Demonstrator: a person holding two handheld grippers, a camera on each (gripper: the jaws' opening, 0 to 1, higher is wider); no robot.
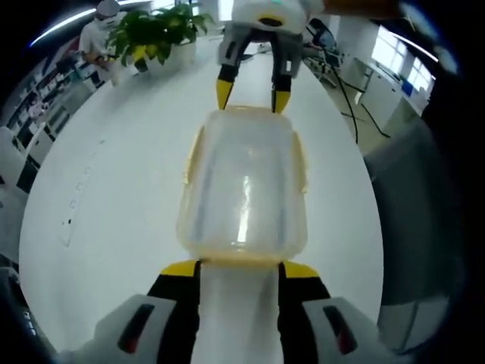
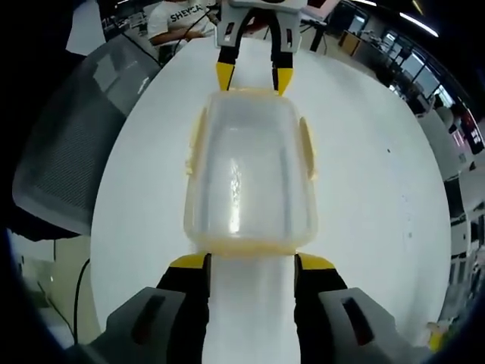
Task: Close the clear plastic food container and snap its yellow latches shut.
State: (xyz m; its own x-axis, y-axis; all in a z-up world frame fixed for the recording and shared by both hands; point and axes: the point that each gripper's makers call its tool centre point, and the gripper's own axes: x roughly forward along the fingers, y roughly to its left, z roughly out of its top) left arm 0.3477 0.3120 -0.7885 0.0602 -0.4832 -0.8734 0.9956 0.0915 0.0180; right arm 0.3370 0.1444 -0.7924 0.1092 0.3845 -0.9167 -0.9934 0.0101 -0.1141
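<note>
While the clear plastic food container (image 1: pixel 244 189) sits lid-down-looking and closed at the middle of both frames on the white counter (image 1: pixel 121 189), I have my two tongs facing each other across it, one at each short end. In the left gripper view my left tongs (image 1: pixel 241 267) rise from the bottom centre with their yellow tips spread apart, just at the near end of the box, and the right tongs (image 1: pixel 254 91) come in from the top centre, also apart, tips at the far end. The right gripper view mirrors this: right tongs (image 2: pixel 251 262) apart at the bottom, left tongs (image 2: pixel 253 77) at the top.

I judge the lid is already seated, so the step in hand is the yellow latches (image 2: pixel 307 148). The long-side ones look splayed outward at mid-left and mid-right of the frame; whether the end flaps are snapped I cannot tell through the pale plastic.

To do it well I would keep one pair of tongs braced against an end so the light box cannot skate on the smooth counter, then bring the other round to a side flap and press it squarely inward and down until it seats. Pushing off-centre would likely spin the container. The potted plant (image 1: pixel 155 34) at upper left is well apart and no concern
</note>
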